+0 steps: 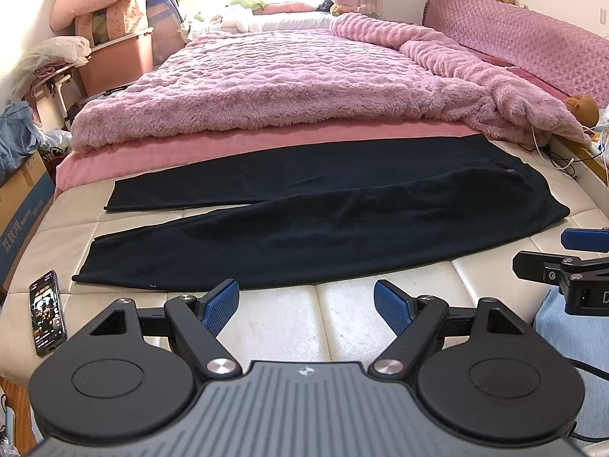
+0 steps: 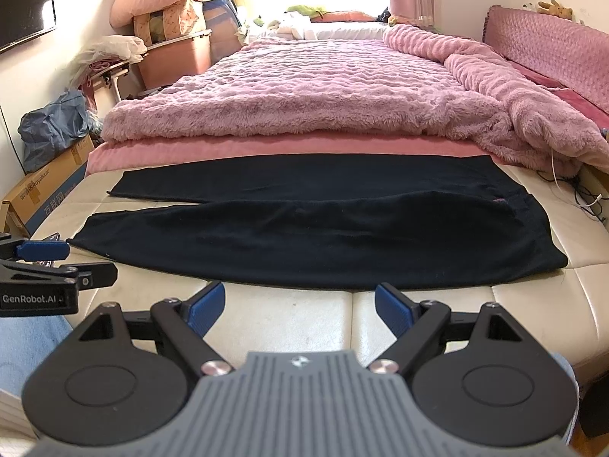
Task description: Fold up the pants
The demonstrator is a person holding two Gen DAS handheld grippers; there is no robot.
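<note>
At about nine o'clock in the left wrist view, a black smartphone with a lit screen [image 1: 47, 312] lies flat on the cream quilted leather bed surface [image 1: 342, 316], near the bed's left edge. Just right of it, at six o'clock, the left gripper [image 1: 306, 304] hovers over the bare cream surface with its blue-padded fingers [image 1: 220, 306] spread wide and nothing between them.

Above it, filling the middle of the view, the black fabric pants [image 1: 323, 224] lie flat across the bed. The two leg ends point toward nine o'clock, slightly parted so a wedge of cream shows between them; the waistband lies toward three o'clock. The near hem lies just beyond the left gripper's fingertips, not touching them. Behind the pants, at twelve o'clock, a fluffy mauve-pink plush blanket [image 1: 274, 91] is heaped over a flat pink sheet [image 1: 160, 152].

At three o'clock in this view, part of the right gripper [image 1: 582, 255] juts in from the edge.

In the right wrist view, the right gripper [image 2: 300, 304] sits at six o'clock, jaws wide apart and empty, fingertips just short of the pants [image 2: 304, 236] near their middle. At nine o'clock the left gripper [image 2: 53, 259] shows from the side. A brown cardboard box [image 2: 49, 179] stands on the floor at the far left.
</note>
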